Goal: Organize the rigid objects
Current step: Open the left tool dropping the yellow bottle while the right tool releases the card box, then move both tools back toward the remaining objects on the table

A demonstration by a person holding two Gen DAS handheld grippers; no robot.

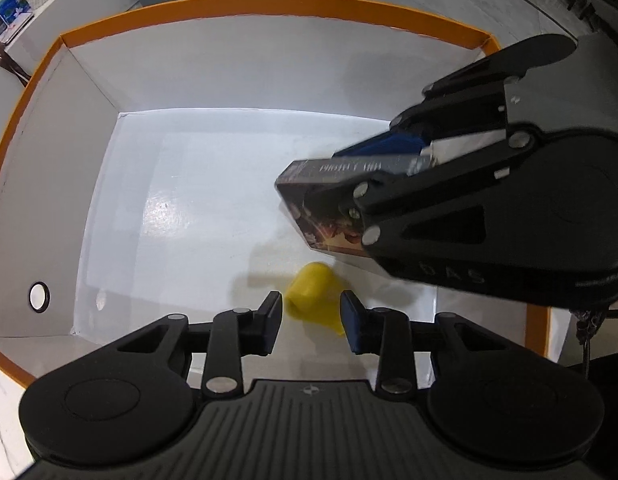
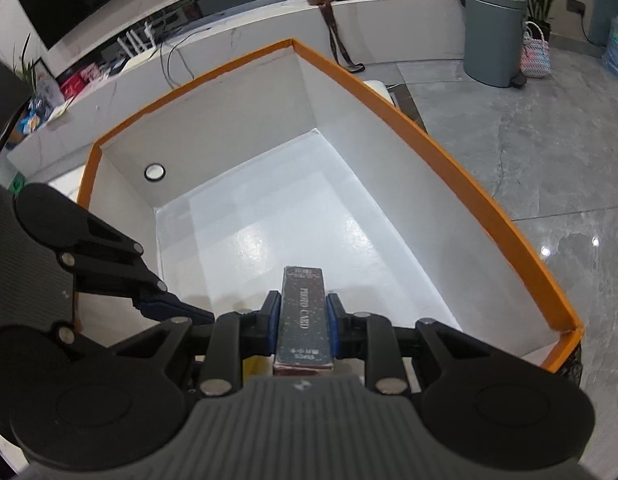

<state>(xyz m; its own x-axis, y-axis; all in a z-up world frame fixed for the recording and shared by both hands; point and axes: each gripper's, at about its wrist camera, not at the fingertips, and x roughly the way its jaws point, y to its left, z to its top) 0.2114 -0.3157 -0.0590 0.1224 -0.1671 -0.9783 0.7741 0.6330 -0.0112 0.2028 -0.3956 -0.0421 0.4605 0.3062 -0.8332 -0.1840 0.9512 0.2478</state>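
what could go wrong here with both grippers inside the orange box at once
1. The right gripper, shut on the dark photo card box, hangs close above the left gripper near one corner of the orange-rimmed white storage box; they may collide.
2. The yellow plastic cup lies on its side between the left fingers and looks blurred; the grip may be loose and it could roll away.

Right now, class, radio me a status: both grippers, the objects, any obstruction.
Right gripper shut on photo card box, over the orange-rimmed box. Left gripper astride yellow piece on the box floor; contact unclear. Nothing blocking.
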